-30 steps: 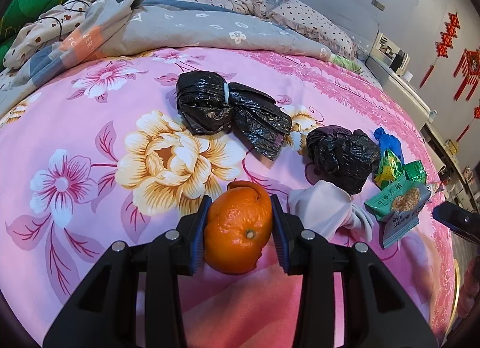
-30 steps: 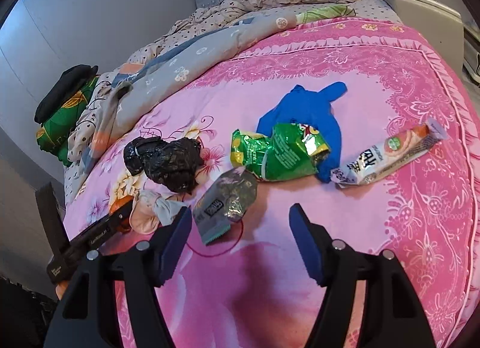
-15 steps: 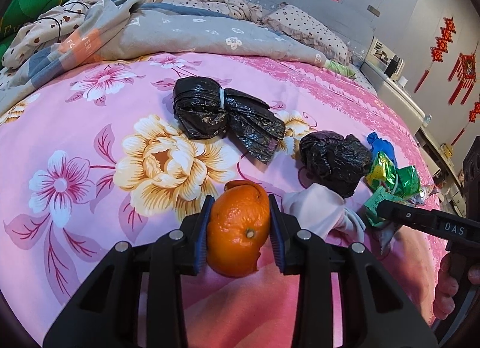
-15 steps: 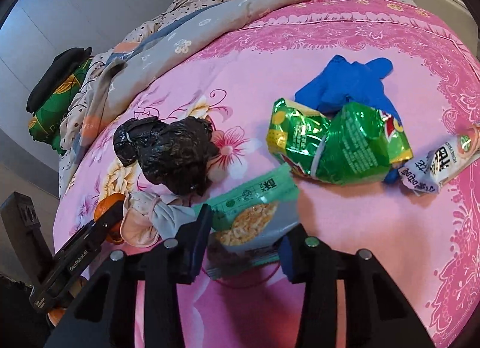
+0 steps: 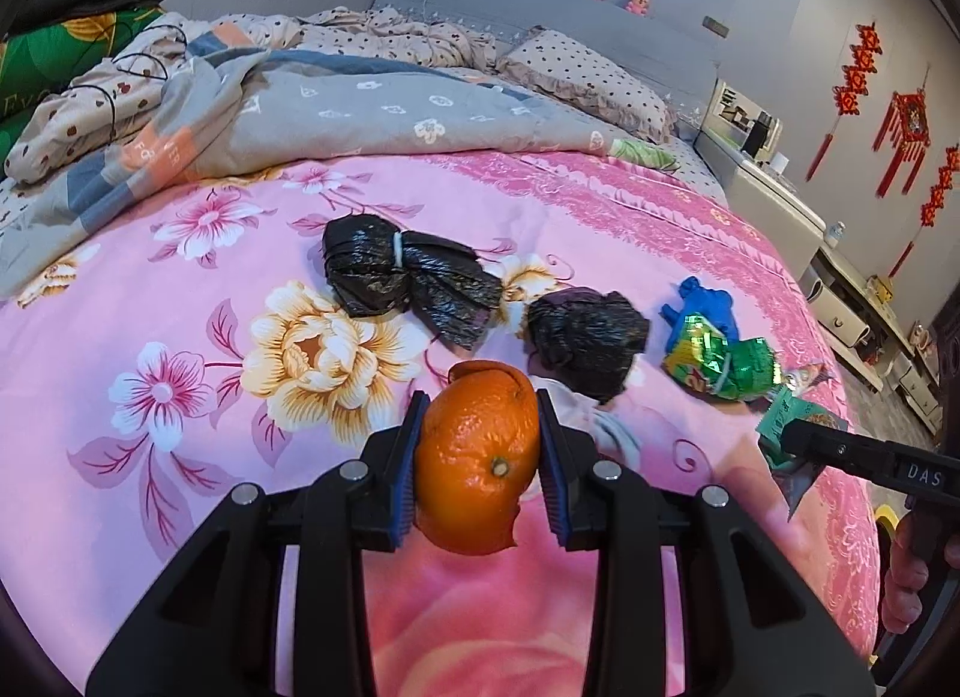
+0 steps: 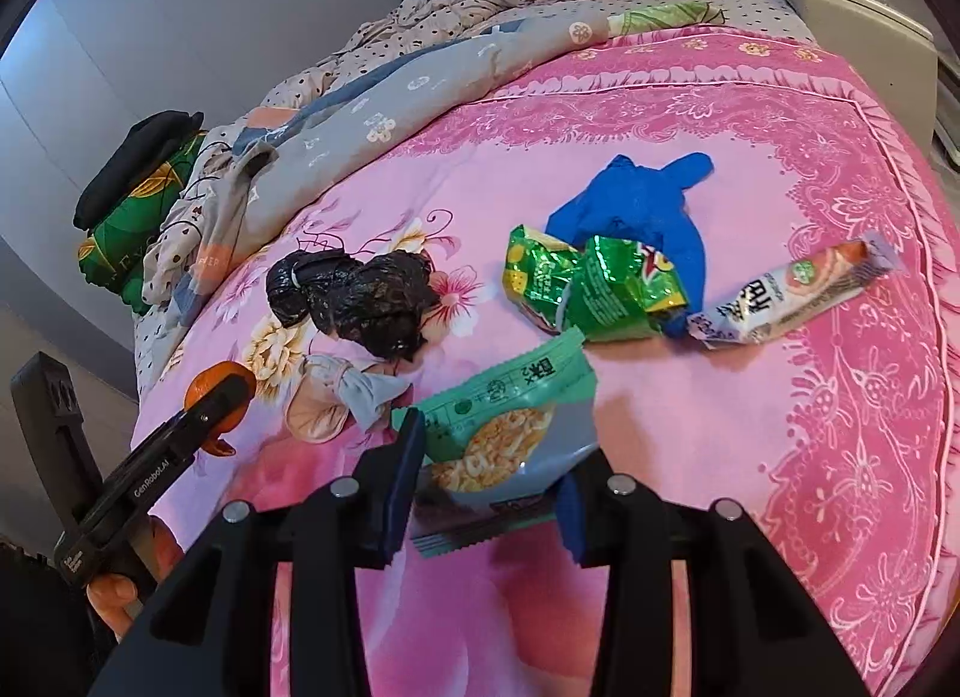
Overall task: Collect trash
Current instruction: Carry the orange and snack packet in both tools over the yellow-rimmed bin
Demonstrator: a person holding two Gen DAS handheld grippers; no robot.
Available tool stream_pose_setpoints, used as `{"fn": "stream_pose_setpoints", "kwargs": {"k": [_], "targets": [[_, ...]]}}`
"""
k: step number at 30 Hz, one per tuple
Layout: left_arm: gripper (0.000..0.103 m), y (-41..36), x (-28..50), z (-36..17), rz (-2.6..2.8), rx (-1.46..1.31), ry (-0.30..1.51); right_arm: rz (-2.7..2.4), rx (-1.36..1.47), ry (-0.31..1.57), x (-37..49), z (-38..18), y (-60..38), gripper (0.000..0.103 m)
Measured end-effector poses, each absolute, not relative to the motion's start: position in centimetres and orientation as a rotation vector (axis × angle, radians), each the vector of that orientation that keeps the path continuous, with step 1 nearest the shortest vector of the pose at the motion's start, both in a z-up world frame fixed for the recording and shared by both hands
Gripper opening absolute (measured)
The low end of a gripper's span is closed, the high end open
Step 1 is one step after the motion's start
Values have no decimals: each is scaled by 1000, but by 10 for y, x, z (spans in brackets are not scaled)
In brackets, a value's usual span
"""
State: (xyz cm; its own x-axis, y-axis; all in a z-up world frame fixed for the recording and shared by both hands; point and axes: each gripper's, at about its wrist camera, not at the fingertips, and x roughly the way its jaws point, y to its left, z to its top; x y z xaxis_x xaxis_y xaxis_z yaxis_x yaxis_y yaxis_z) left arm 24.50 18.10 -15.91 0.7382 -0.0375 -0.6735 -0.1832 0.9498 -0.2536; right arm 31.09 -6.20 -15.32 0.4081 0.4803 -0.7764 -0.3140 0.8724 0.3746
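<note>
From the left wrist, the left gripper (image 5: 478,460) clamps an orange peel (image 5: 477,460) between both blue pads, above the pink bedspread (image 5: 180,457). From the right wrist, the right gripper (image 6: 489,472) is closed narrowly on a teal snack packet (image 6: 504,433), with the green chip bag (image 6: 594,292) lying beyond on the bed.

"DAS" stands in pale letters on the right gripper (image 5: 798,445); "GenRobot.AI" runs along the left gripper (image 6: 225,397). Print on the snack packets is too small to read.
</note>
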Motion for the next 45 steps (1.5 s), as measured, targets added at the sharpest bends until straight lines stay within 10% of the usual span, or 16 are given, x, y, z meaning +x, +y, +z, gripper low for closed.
{"fn": "stream_pose_setpoints", "kwargs": {"k": [45], "targets": [[33,-136,178,-37,-436,-80,651,170,378,743,160,-42,-362,37]]}}
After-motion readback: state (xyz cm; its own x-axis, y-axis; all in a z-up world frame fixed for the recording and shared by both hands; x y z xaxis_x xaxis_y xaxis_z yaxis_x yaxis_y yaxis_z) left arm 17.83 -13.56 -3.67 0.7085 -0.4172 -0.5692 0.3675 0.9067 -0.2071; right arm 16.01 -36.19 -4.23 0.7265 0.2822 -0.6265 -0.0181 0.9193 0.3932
